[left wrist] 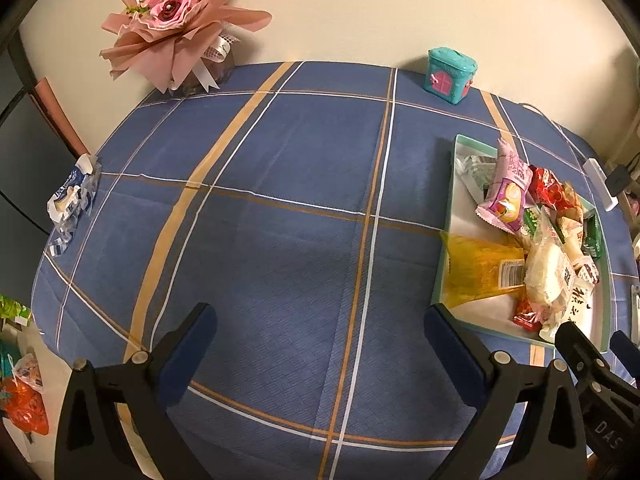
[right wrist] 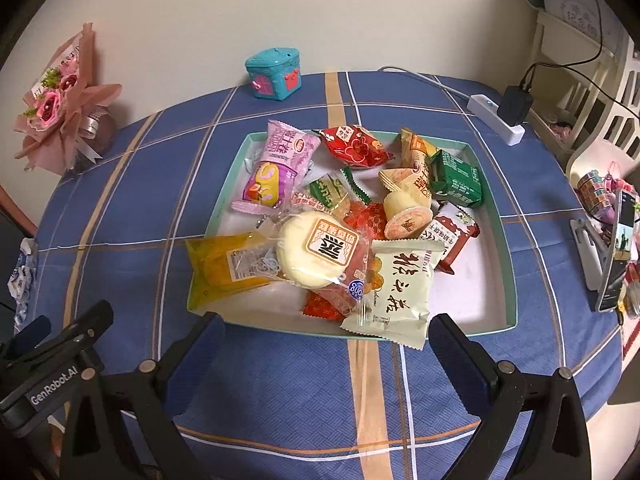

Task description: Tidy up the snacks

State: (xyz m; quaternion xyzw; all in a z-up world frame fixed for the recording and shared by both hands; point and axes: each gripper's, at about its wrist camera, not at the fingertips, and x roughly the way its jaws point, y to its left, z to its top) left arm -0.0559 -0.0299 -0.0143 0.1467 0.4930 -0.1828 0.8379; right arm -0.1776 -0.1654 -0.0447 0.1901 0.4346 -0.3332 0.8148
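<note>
Both tongs (left wrist: 320,316) (right wrist: 326,332) gaping, crinkly snack packets (right wrist: 340,216), shallow box (right wrist: 508,248)

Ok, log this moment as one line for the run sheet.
left gripper: open, empty | right gripper: open, empty, at tray's near edge | snacks: piled in tray | yellow packet: overhanging rim

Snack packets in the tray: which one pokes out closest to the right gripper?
The pale cream packet with big black writing; its bottom corner hangs over the tray's front rim; the others lie farther back.
</note>
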